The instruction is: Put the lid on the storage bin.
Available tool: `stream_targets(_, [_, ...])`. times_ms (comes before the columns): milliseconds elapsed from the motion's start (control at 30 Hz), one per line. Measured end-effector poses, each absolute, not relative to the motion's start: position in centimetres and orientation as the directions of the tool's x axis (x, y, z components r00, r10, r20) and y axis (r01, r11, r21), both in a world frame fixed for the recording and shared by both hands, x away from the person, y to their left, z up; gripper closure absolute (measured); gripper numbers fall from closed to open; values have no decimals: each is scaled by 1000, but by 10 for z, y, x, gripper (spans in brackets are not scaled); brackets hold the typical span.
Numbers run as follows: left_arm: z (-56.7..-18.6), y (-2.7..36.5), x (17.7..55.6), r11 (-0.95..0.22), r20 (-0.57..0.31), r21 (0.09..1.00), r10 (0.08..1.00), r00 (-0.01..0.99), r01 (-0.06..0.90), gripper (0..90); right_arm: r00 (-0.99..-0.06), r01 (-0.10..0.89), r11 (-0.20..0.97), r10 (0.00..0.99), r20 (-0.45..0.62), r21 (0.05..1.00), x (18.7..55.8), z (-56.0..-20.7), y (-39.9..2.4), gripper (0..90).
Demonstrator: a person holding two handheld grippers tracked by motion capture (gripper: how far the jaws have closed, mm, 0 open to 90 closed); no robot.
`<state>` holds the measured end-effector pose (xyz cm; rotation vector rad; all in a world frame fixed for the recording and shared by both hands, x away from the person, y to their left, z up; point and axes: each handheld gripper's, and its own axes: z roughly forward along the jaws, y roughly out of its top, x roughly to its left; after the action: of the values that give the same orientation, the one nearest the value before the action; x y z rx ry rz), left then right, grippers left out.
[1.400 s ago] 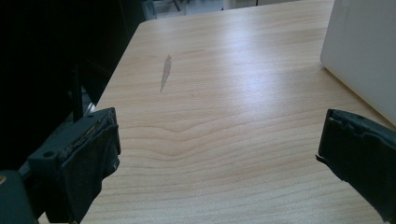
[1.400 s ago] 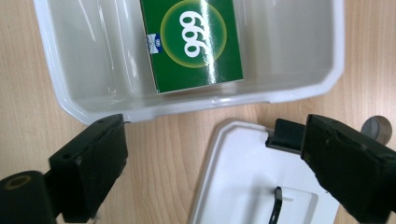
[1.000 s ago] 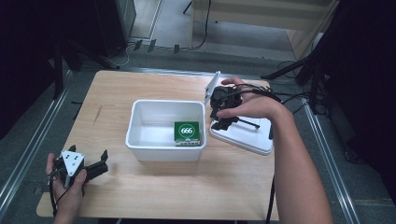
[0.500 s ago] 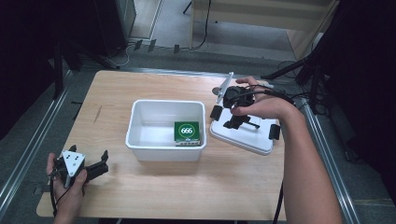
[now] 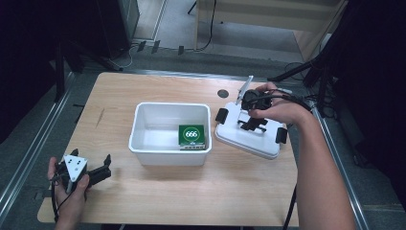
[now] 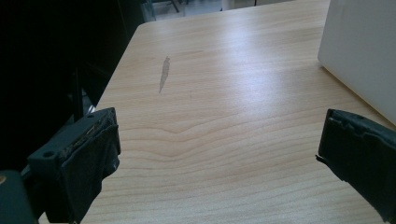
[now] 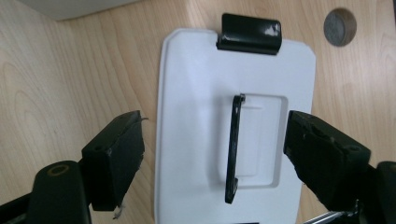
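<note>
Lid (image 7: 196,154) handle (image 7: 234,148) between right fingers (image 7: 116,158), overhead hidden

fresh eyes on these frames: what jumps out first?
The white bin in the middle of the wooden table, with a green box marked 666 inside at its right end. Next, the white lid lying flat to the bin's right, the open right gripper straddling its black handle. The left gripper sits open near the table's front left corner.
</note>
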<state>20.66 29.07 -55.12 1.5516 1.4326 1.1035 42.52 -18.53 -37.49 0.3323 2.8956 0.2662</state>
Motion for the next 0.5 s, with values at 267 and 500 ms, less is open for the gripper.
stream_targets(267, [-551,291,206,-100,106,929,994,4,357,0,-941,261,946,294,-170,194,436,-394,-202,183])
stream_targets(500, [-551,291,206,-99,105,928,994,4,358,0,-934,291,941,319,-161,174,443,-407,-208,208])
